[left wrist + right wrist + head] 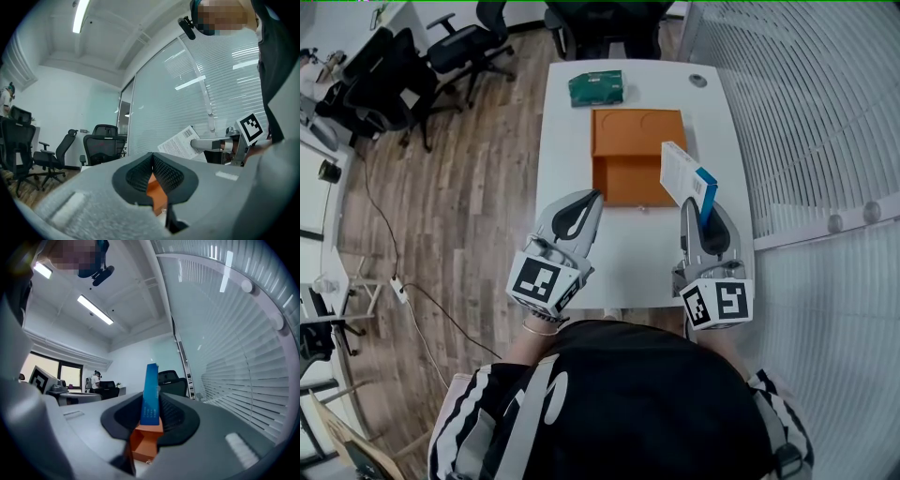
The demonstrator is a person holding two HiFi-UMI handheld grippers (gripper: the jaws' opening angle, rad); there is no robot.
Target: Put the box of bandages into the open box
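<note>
Two claws at the open box, one of them loaded

I read the right claw [703, 208] as clamped on the bandage box [686, 176]. Its own view shows the blue narrow edge standing upright between the pads, with both pads against its faces. The pack is gripped by its lower end, so most of it sticks out past the jaw tips and leans toward the open box [628, 155]. I judge it is held that low so the long free end can go in first. In the head view the pack hangs over the open box's near right corner and is not resting in it. I can't tell how far above the rim it is.

The left claw [593, 197] is clenched on nothing. Its pads meet at the tips, and through the small gap behind them I see only the orange of the open box. It points at the open box's near left corner, and I can't tell whether it touches. My guess is that it waits there to steady the open box, since light card would slide on the white table [628, 258].

The open box lies flat with its cavity up, and I see nothing in it. A green packet [596, 87] lies beyond its far edge, apart from it and out of the way.

By my judgement the carry is nearly done. What remains is to bring the pack over the cavity, lower it and let go. The risk is the pack catching the right wall and tipping outside
</note>
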